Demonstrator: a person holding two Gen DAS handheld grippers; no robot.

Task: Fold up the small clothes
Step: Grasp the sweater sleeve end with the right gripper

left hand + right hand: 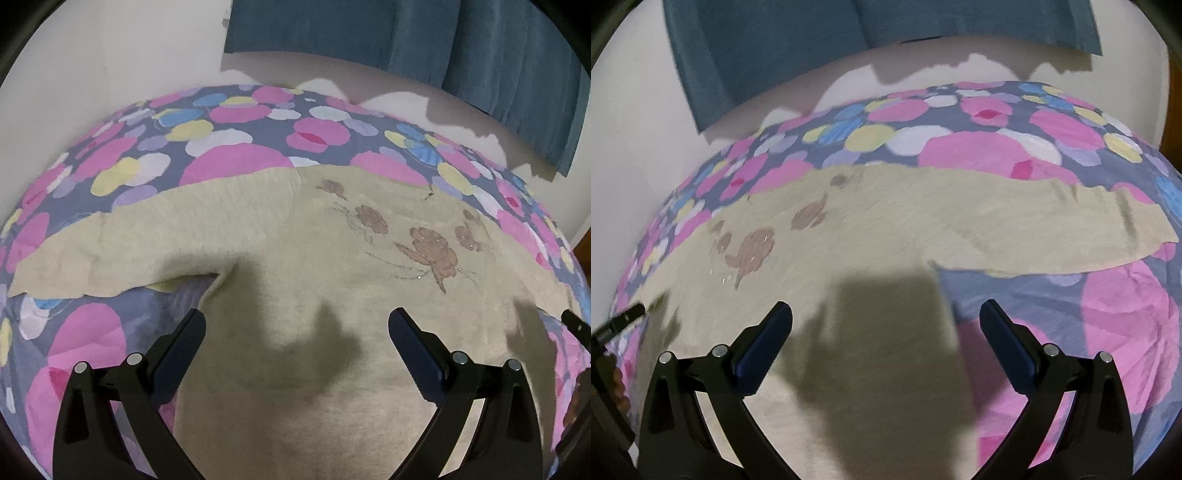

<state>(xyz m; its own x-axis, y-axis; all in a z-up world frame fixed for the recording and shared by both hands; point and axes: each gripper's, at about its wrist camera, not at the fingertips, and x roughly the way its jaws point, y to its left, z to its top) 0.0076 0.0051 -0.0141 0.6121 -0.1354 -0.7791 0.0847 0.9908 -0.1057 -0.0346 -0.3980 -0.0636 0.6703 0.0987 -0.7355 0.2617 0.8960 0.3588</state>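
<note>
A small beige knit sweater (295, 251) with brown flower embroidery lies spread flat on the bedspread, sleeves stretched out to both sides. My left gripper (295, 325) hovers open above the sweater's left body edge, below the left sleeve's armpit. In the right wrist view the same sweater (886, 229) shows its right sleeve (1071, 225) reaching out to the right. My right gripper (885, 315) hangs open over the sweater's right body edge, nothing between its fingers. The other gripper's tip shows at each view's side edge.
A flowered bedspread (229, 162) in pink, blue and yellow covers the bed under the sweater. Behind it is a white wall (110, 55) and a teal curtain (406, 40). A hand (618, 384) shows at the right wrist view's left edge.
</note>
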